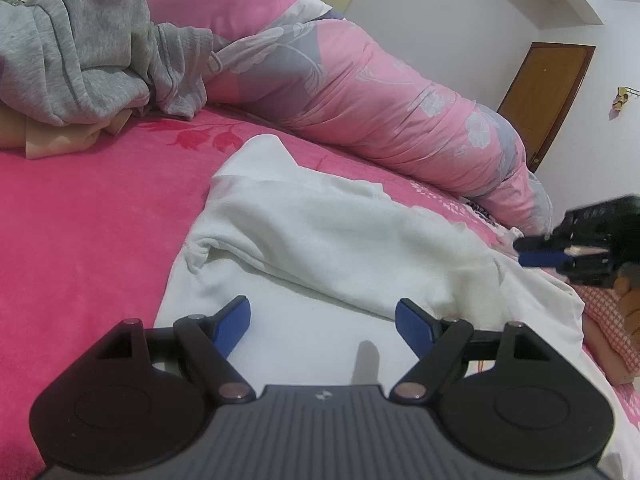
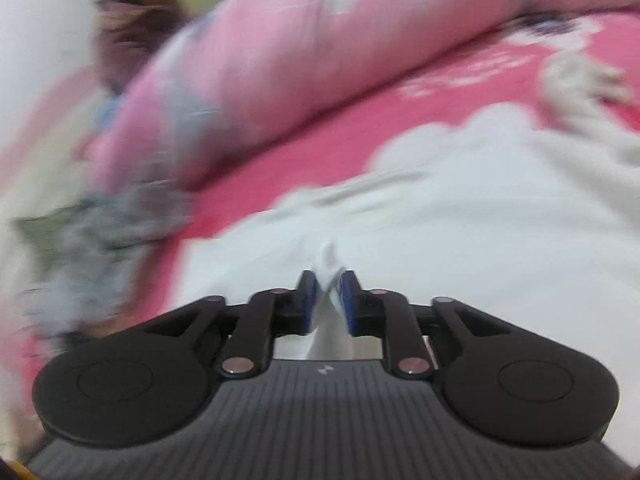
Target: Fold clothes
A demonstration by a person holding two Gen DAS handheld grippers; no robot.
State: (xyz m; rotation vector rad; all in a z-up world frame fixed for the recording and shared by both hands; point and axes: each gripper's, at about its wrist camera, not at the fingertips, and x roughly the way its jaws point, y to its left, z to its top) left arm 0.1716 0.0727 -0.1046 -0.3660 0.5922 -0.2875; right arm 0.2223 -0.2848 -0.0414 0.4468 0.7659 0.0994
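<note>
In the left wrist view, the left tool (image 1: 322, 322) hangs with its blue-padded fingers spread wide and nothing between them, just above the near part of a white garment (image 1: 320, 240). The garment lies rumpled on a bright pink bed cover (image 1: 88, 216), running from 12 o'clock of the tool out toward 3 o'clock. At 3 o'clock the right tool (image 1: 560, 254) meets the garment's far edge. A heap of grey clothes (image 1: 88, 52) sits at 10 o'clock, and a rolled pink flowered quilt (image 1: 360, 96) stretches from 12 to 2 o'clock.

The right wrist view is badly blurred. Here the right tool (image 2: 328, 292) has its fingers drawn nearly together, pinching a fold of the white garment (image 2: 460, 240), which spreads from 12 to 3 o'clock over the bed cover (image 2: 320, 152). The quilt (image 2: 256, 80) lies at 11 o'clock.
</note>
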